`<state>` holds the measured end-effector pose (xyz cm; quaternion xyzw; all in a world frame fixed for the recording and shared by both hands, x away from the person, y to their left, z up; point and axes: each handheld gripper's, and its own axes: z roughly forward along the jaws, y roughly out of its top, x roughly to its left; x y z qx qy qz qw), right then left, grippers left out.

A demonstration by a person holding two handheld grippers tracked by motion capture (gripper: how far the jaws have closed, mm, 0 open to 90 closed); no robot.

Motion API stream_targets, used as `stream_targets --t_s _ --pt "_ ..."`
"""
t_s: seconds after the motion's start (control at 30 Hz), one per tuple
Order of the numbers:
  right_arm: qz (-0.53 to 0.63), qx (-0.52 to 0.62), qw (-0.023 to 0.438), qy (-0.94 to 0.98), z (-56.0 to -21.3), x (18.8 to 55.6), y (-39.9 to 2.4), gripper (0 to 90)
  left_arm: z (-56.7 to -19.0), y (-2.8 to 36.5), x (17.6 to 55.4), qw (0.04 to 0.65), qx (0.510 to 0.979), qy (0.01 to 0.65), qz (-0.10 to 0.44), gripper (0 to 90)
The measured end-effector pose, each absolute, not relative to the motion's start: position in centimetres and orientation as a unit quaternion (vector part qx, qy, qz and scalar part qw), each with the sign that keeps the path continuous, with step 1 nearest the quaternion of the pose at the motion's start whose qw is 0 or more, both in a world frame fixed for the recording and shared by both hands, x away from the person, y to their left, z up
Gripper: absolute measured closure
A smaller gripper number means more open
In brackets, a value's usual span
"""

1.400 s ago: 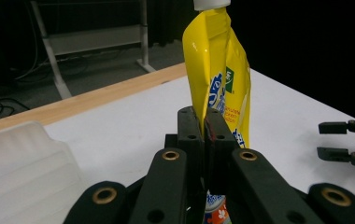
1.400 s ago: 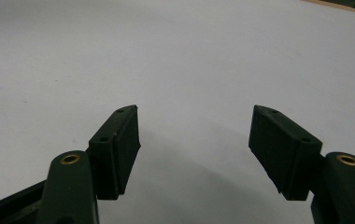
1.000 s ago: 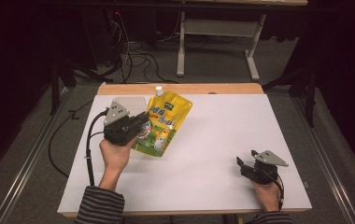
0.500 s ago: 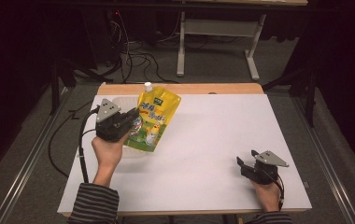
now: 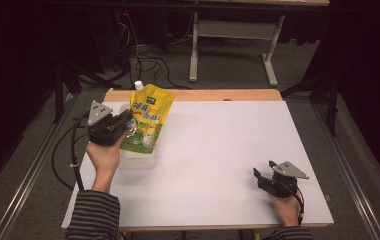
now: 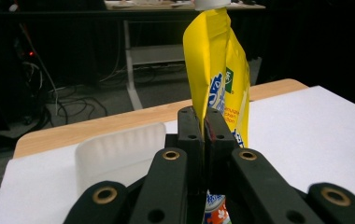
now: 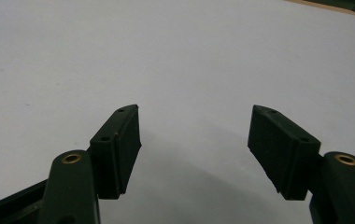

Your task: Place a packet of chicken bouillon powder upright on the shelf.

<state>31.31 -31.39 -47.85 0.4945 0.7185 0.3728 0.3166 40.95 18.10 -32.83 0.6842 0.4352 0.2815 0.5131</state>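
Your left hand-held gripper (image 5: 123,121) is clenched on the side edge of a yellow spouted pouch (image 5: 148,116), holding it upright above a translucent white tray (image 5: 139,159) at the left rear of the white surface (image 5: 218,150). The tray appears to be where the pouch is headed, so lower it slowly and keep the pouch's bottom over the tray's middle. The grip bites only a thin seam, seen in the left gripper view with the jaws pressed tight on the pouch (image 6: 217,88), so the body can swing; avoid quick wrist turns, and let go only once the base is resting down.

The pouch is a soft, glossy yellow bag with a white screw cap (image 5: 139,85) at the top, blue lettering and a colourful printed panel lower down. It looks full and slightly bulged, so it will likely sag or tip if set down unsupported.

Your right hand-held gripper (image 5: 263,176) sits released, jaws wide apart, low over the near right of the surface, holding nothing.
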Motion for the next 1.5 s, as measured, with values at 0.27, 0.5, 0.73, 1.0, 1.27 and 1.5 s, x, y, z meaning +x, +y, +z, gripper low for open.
stream_targets --t_s 0.27,0.5,0.73,1.0,1.27,1.5 --pt "0.373 0.495 0.318 0.718 -47.8 31.3 -31.4 34.7 -34.1 18.5 42.1 0.495 0.678 0.452 0.302 87.6" --pt "0.374 0.495 0.317 0.717 -47.8 31.3 -31.4 34.7 -35.4 17.8 42.8 0.482 0.689 0.444 0.31 86.9" --pt "0.375 0.494 0.316 0.719 -47.8 31.3 -31.4 34.7 -36.4 17.5 43.2 0.48 0.694 0.439 0.309 86.8" --pt "0.37 0.497 0.312 0.72 -47.9 31.4 -31.4 34.4 -36.8 16.9 43.2 0.464 0.713 0.43 0.303 85.9" --pt "0.361 0.494 0.314 0.726 -47.9 31.5 -31.2 33.8 -36.7 17.8 42.5 0.442 0.737 0.43 0.277 82.9" --pt "0.36 0.495 0.312 0.726 -47.9 31.5 -31.2 33.7 -36.7 18.5 42.0 0.426 0.75 0.439 0.252 82.8"
